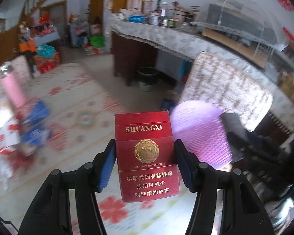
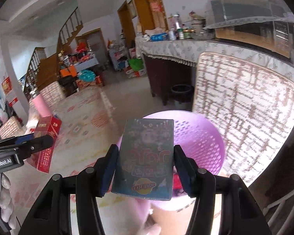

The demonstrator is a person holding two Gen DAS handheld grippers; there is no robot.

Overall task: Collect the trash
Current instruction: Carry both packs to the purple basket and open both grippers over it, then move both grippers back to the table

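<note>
Patterned floor rug (image 2: 84, 129), wooden staircase (image 2: 68, 31) far left, cloth-draped counter (image 2: 178, 47) far right, dark bin (image 2: 181, 96) under it, woven chair back (image 2: 245, 101) near right.

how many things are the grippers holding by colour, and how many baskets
red cigarette pack, in the left gripper: 1
grey-green printed pack, in the right gripper: 1
purple perforated basket: 1
total: 3

The left gripper (image 1: 145, 164) points downward at a slant, its jaws clamped flat against both sides of a red cigarette pack (image 1: 147, 156). The right gripper (image 2: 145, 166) tilts down likewise, jaws pressed on a dark printed box (image 2: 147, 156). From the right wrist, the left gripper shows at nine o'clock.
</note>
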